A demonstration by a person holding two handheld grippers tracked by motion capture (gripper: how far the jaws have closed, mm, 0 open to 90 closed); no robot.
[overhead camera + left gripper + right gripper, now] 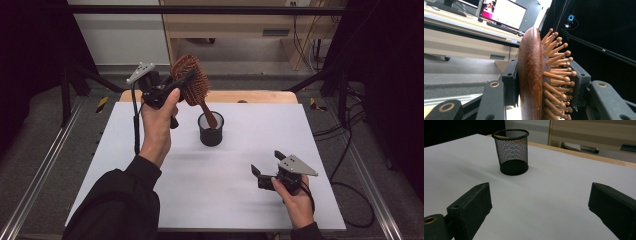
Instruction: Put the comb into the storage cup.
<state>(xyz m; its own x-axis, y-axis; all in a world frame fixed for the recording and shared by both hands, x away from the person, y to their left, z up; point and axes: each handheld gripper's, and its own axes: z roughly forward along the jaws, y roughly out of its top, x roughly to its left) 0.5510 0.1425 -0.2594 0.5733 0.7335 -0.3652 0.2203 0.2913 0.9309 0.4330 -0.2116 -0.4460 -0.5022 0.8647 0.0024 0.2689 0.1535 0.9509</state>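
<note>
A brown wooden paddle hairbrush (pixel 197 89) hangs tilted above the table, bristles facing right, with my left gripper (pixel 181 82) shut on its head. In the left gripper view the jaws press the smooth back and the bristle side of the hairbrush (pixel 531 75). Its handle slants down toward the mouth of a black mesh cup (pixel 210 134); I cannot tell whether the tip is inside. The cup (pixel 511 152) stands upright on the white table top (pixel 225 200). My right gripper (pixel 267 164) rests low at the front right, open, nothing between its jaws, pointing at the cup.
A wooden strip (pixel 260 96) runs along the table's back edge. Metal rails flank the table and cables (pixel 350 165) lie on the floor at the right. A lit monitor (pixel 504 13) stands on a desk beyond.
</note>
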